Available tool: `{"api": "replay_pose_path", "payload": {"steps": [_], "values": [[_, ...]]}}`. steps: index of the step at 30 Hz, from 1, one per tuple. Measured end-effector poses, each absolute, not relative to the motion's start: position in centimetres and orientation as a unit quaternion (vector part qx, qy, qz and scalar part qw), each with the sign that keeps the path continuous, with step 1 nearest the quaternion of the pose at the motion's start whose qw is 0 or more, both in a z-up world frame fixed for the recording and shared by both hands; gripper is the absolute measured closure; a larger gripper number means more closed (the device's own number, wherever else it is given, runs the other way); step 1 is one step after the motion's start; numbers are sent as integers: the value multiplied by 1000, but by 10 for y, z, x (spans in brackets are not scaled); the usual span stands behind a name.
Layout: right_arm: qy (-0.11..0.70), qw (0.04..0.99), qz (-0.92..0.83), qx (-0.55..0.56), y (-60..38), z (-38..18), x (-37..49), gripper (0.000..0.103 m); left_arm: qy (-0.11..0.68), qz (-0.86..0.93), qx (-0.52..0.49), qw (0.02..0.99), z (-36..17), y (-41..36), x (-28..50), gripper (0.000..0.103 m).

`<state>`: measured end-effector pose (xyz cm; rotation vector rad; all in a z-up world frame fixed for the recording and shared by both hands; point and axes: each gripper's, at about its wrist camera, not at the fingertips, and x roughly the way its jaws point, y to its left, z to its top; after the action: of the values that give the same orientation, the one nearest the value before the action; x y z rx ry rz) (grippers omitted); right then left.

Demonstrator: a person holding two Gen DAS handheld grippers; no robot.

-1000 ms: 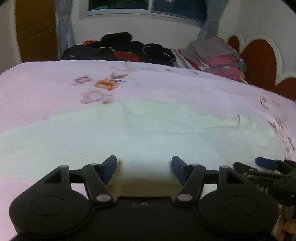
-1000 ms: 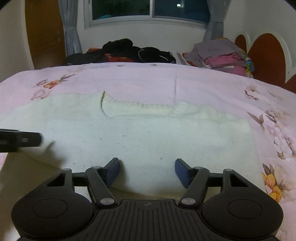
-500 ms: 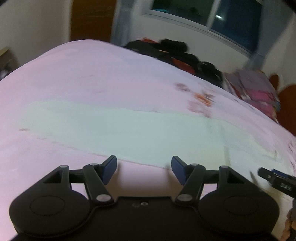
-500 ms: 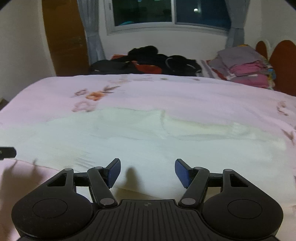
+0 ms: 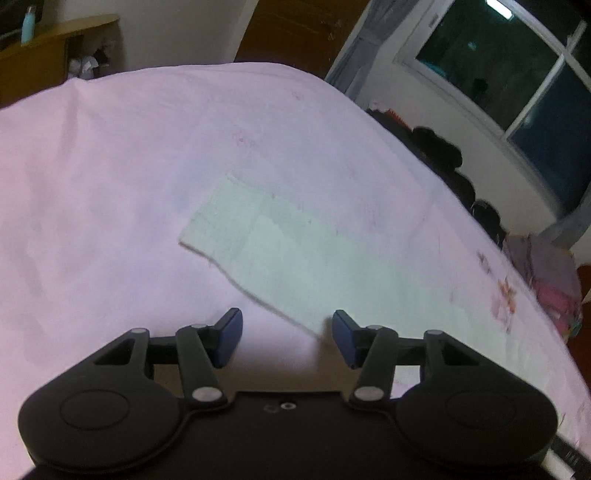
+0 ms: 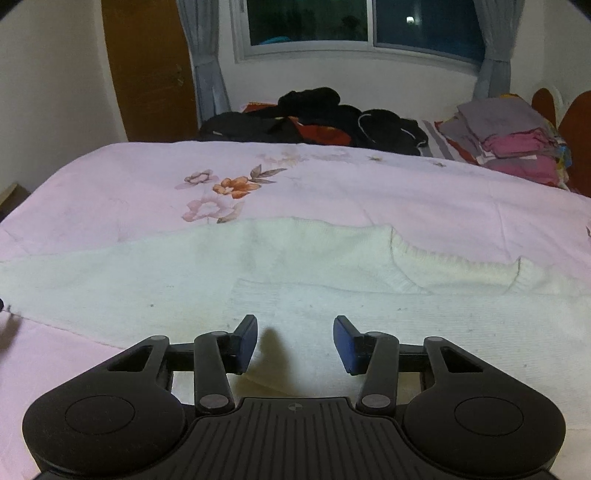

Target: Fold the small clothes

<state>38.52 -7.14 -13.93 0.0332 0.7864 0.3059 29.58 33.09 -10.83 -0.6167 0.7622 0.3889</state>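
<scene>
Both the left gripper [image 5: 286, 334] and right gripper [image 6: 294, 341] hover wide open and empty over a white knitted garment [image 6: 332, 288] lying flat on a pink floral bedspread [image 6: 332, 184] below a dark window [image 6: 365, 22].

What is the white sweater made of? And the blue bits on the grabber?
The white sweater looks like soft knitted yarn, wool or cotton: ribbed stitches show along its neckline, and the surface is matte and fuzzy. The blue pads on the right gripper look like matte rubber or foam, though smooth plastic is possible.
</scene>
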Motion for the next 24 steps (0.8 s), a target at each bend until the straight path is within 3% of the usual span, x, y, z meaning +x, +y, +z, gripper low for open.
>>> {"api": "replay_pose_path", "payload": {"steps": [4,8,10,17,24], "values": [[397,908,136,9,-72,-152,390,56,334,185,-324,865,-115,338,303,55],[399,907,134,3,-72,-156,394,56,311,211,-339,863,-123,344,307,91],[383,914,136,17,-74,-150,391,56,306,216,-343,862,-124,345,309,98],[389,910,138,24,-79,-157,395,56,284,177,-290,897,-94,313,319,100],[382,913,125,63,-107,-147,385,56,272,53,-236,931,-47,226,347,100]]}}
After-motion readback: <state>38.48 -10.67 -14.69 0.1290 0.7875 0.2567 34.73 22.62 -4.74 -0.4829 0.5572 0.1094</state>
